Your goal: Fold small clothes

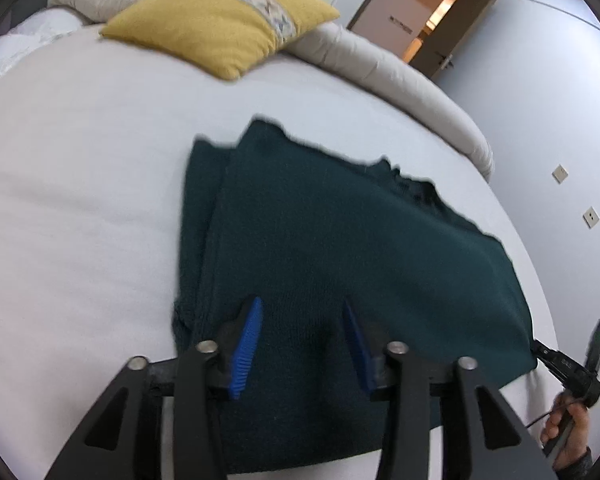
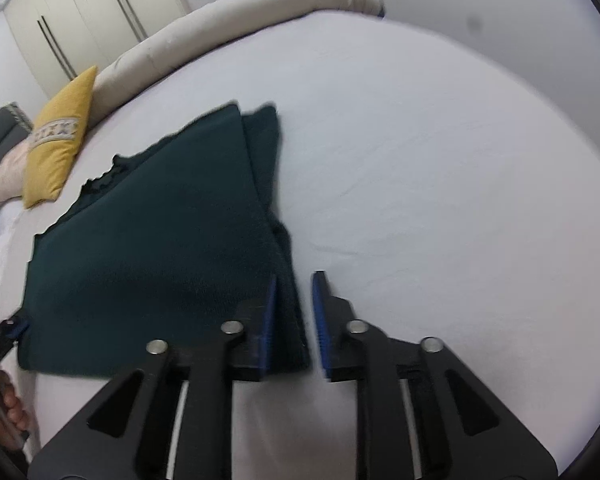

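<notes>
A dark green knitted garment (image 1: 320, 220) lies folded flat on the white bed (image 1: 80, 200). My left gripper (image 1: 300, 308) hovers over its near edge, blue pads apart and nothing between them. In the right wrist view the garment (image 2: 148, 240) has its folded right edge running between the fingers of my right gripper (image 2: 296, 280). Those pads stand slightly apart and a strip of sheet shows beside the right one. The right gripper (image 1: 540, 350) touches the garment's near right corner in the left wrist view, with a hand (image 1: 568, 428) behind it. The left gripper (image 2: 4, 332) sits at the garment's near left corner.
A yellow cushion (image 1: 220, 20) and a beige bolster (image 1: 400, 76) lie along the far side of the bed. Beyond them an open door (image 1: 460, 20) shows. White wardrobe doors (image 2: 80, 20) stand behind the bed (image 2: 440, 180), whose sheet stretches bare right of the garment.
</notes>
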A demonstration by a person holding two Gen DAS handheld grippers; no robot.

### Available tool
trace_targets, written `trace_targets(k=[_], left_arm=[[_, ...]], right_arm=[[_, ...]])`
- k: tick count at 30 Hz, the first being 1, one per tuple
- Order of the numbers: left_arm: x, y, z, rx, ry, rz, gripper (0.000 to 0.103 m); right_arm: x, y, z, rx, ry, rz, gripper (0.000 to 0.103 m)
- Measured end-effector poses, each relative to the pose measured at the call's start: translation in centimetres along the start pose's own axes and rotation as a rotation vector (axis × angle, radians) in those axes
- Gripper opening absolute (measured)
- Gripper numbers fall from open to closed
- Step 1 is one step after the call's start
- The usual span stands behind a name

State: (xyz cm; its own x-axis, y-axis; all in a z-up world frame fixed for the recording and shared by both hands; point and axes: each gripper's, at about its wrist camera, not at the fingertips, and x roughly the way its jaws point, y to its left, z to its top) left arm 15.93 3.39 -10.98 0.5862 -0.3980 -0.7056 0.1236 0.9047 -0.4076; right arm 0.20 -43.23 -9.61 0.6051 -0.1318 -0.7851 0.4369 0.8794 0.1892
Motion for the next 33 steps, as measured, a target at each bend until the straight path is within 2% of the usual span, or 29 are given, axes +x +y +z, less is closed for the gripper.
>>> trace_targets(k=[1,3,5,6,8,10,11,12,13,15,17,19,20,21,22,23,24,26,28,29,33], left_arm=[[-0.3,-0.3,0.3,0.007,-0.019,0.006,0.057],[-0.1,-1.0,0.9,0.017,-0.036,0.007,0.061],[1.4,-1.7,1.2,0.021,-0.007,0.015,0.061],[2.1,-1.8,1.2,0.029,0.009,0.033,0.061],[3.5,-1.4,0.8,0.034,0.035,0.060,0.059],[3.3,-1.1,0.4,0.050,0.017,0.044,0.058],[3.0,-0.9,0.2,0.069,0.018,0.038,0.057],[2.9,-0.7,0.1,0.082,0.020,0.030,0.054],[2.7,-0.3,-0.1,0.093,0.022,0.021,0.051],[2.1,0.9,-0.4,0.095,0.023,-0.021,0.043],[1.2,2.1,-0.6,0.088,0.029,-0.040,0.037],[-0.9,3.0,-0.5,0.044,0.008,-0.061,0.037],[-2.4,3.6,-0.3,0.027,-0.024,-0.067,0.046],[-3.7,4.1,-0.4,0.008,-0.067,-0.043,0.068],[-4.7,4.7,-0.3,-0.021,-0.107,-0.026,0.076],[-5.6,5.7,-0.4,-0.073,-0.142,-0.027,0.087],[-5.6,6.6,-0.3,-0.118,-0.136,-0.046,0.088],[-4.2,8.1,-0.3,-0.195,-0.057,-0.076,0.087],[-2.7,8.9,-0.4,-0.261,0.004,-0.157,0.086],[-2.0,9.1,-0.4,-0.286,0.030,-0.190,0.086],[-0.4,9.3,0.7,-0.337,0.080,-0.230,0.086]], right_arm=[[-0.8,0.7,0.2,-0.012,-0.025,-0.015,0.021],[-2.3,2.6,0.7,-0.036,-0.066,0.006,0.022],[-2.6,5.5,0.9,-0.050,-0.068,0.135,0.023],[-1.7,7.9,0.8,-0.083,-0.024,0.243,0.024],[0.6,11.3,0.2,-0.140,0.063,0.360,0.025],[3.5,13.1,-0.8,-0.184,0.143,0.427,0.026],[5.1,12.9,-1.3,-0.166,0.186,0.399,0.025],[5.8,12.2,-1.4,-0.125,0.200,0.425,0.025],[5.9,10.8,-1.5,-0.062,0.179,0.493,0.022],[5.6,7.9,-1.5,0.027,0.158,0.538,0.019],[4.9,5.7,-1.4,0.068,0.131,0.516,0.019],[3.0,4.0,-1.1,0.090,0.090,0.434,0.024],[1.7,3.6,-0.9,0.101,0.064,0.414,0.028],[0.9,3.6,-0.7,0.102,0.044,0.417,0.030],[0.3,3.8,-0.5,0.099,0.033,0.431,0.036],[-0.2,4.7,-0.3,0.091,0.026,0.455,0.054],[-0.3,5.4,-0.2,0.085,0.025,0.473,0.059],[-0.2,7.9,-0.2,0.071,0.037,0.546,0.059],[1.0,10.9,-0.2,0.075,0.101,0.643,0.059],[1.7,12.5,-0.3,0.072,0.130,0.694,0.059],[3.6,16.2,-1.5,0.073,0.211,0.772,0.059]])
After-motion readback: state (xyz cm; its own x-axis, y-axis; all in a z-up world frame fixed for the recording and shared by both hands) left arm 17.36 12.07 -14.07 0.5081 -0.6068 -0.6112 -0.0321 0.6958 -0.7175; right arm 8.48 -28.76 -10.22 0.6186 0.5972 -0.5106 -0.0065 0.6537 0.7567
